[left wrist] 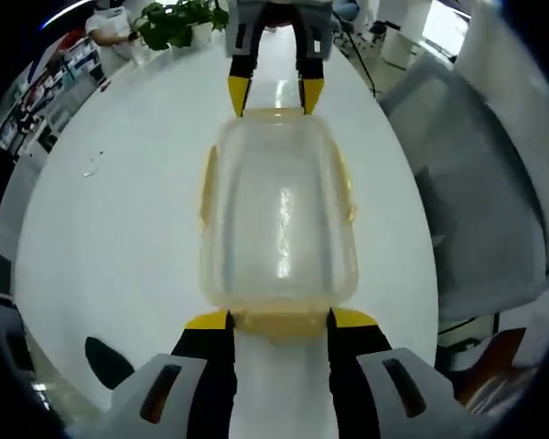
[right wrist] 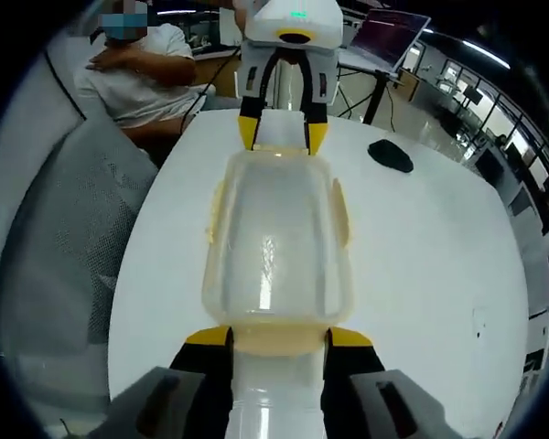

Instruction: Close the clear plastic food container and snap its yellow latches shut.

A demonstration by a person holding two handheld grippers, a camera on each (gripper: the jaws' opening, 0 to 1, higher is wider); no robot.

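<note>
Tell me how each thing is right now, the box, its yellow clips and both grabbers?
Clear plastic food container: lid on, flat on the white table.
Yellow latches: the long-side ones lie against the walls; snapped or not, cannot tell.
Left gripper: open, jaws at one short end's latch.
Right gripper: open, jaws at the opposite end's latch.

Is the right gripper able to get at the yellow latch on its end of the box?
Probably yes: the right gripper sits open, jaws either side of the yellow end latch, nothing between.
</note>
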